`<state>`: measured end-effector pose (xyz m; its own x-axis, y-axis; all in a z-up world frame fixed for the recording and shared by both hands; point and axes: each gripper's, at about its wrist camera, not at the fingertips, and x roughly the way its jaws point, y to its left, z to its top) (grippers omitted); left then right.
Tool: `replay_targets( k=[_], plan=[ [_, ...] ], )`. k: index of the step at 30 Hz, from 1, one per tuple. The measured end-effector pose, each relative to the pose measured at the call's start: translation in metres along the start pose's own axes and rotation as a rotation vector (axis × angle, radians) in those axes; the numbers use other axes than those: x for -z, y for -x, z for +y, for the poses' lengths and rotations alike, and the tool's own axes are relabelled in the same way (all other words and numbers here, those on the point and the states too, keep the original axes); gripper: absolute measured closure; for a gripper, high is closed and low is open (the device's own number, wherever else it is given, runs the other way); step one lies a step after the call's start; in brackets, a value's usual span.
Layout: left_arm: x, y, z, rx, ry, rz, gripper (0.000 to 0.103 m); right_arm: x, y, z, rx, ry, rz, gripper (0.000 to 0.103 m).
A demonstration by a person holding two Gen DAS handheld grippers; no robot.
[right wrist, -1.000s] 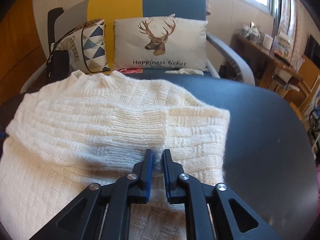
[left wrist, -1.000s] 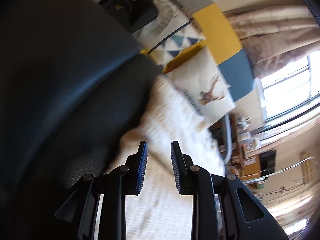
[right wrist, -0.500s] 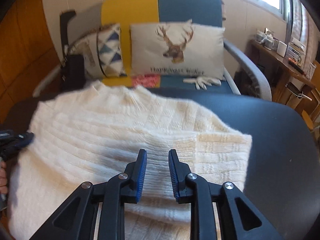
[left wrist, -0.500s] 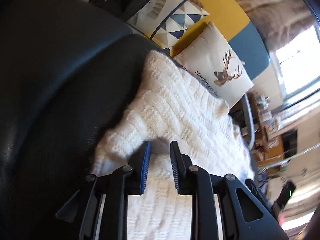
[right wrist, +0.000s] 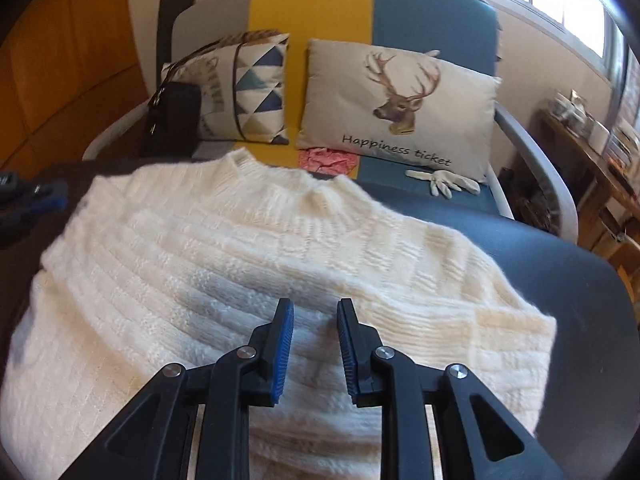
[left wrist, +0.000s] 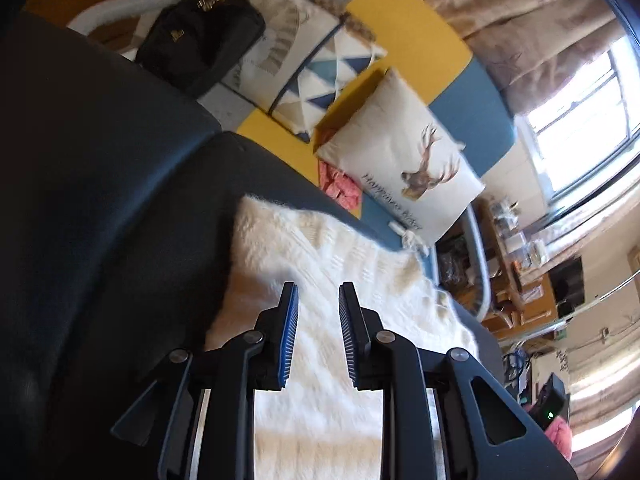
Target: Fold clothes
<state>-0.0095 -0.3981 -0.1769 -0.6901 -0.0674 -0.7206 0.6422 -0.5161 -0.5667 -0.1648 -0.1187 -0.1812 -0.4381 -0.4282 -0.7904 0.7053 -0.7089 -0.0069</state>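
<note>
A knitted sweater (right wrist: 256,280) lies spread on the counter (right wrist: 580,320), its collar toward the armchair (right wrist: 420,12) behind. On the chair seat, a deer cushion (right wrist: 396,104) stands right of a triangle-patterned cushion (right wrist: 256,96), a handbag (right wrist: 172,120) left of that. A glove (right wrist: 444,182) lies before the deer cushion.

Your right wrist view looks steeply down along its jaws, close above the white sweater (right wrist: 260,272), facing the deer cushion (right wrist: 396,104). Your left wrist view, rolled sideways, shares both.
</note>
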Motion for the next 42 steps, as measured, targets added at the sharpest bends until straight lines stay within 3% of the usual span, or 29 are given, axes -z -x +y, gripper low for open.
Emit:
replay_targets(
  k=[2, 4, 8, 11, 16, 20, 24, 28, 31, 33, 36, 40, 42],
  plan=[
    [-0.003, -0.010, 0.019, -0.076, 0.035, 0.000, 0.080, 0.001, -0.009, 0.002, 0.010, 0.008, 0.006, 0.081],
    [-0.005, -0.016, 0.034, -0.081, 0.053, -0.002, 0.096, 0.004, -0.011, -0.004, -0.011, -0.023, -0.016, 0.081],
    [-0.003, -0.004, 0.038, -0.060, 0.057, -0.018, 0.095, 0.004, -0.011, -0.006, -0.022, -0.044, -0.014, 0.081],
    [-0.001, 0.012, 0.038, 0.003, 0.060, -0.046, 0.094, -0.010, 0.000, 0.004, -0.029, -0.026, -0.018, 0.081],
    [0.018, 0.016, 0.032, 0.087, 0.035, 0.001, 0.091, -0.041, 0.008, 0.055, -0.241, 0.045, -0.056, 0.081],
    [0.039, 0.005, 0.045, 0.009, 0.048, 0.050, 0.092, -0.056, -0.013, 0.112, -0.378, 0.133, 0.002, 0.081],
    [0.042, 0.011, 0.045, 0.006, 0.028, 0.033, 0.093, -0.052, -0.048, 0.147, -0.269, 0.229, 0.082, 0.081],
    [0.041, 0.023, 0.041, 0.031, 0.030, 0.009, 0.092, -0.055, -0.044, 0.130, -0.322, 0.129, 0.083, 0.081],
    [0.044, 0.031, 0.029, 0.051, -0.031, -0.022, 0.089, -0.051, -0.022, 0.104, -0.346, 0.042, 0.065, 0.081],
    [0.047, 0.027, 0.023, 0.037, -0.082, 0.001, 0.088, -0.044, -0.006, 0.083, -0.353, -0.006, 0.052, 0.081],
    [0.046, 0.010, 0.025, -0.024, -0.110, 0.054, 0.088, -0.025, 0.014, 0.051, -0.305, -0.049, 0.056, 0.081],
    [0.040, 0.013, 0.022, -0.033, -0.085, 0.061, 0.088, 0.015, 0.019, 0.010, -0.149, -0.074, 0.146, 0.081],
    [0.043, 0.022, 0.011, -0.011, -0.106, 0.038, 0.088, 0.028, 0.028, -0.011, -0.183, -0.148, 0.124, 0.082]
  ],
)
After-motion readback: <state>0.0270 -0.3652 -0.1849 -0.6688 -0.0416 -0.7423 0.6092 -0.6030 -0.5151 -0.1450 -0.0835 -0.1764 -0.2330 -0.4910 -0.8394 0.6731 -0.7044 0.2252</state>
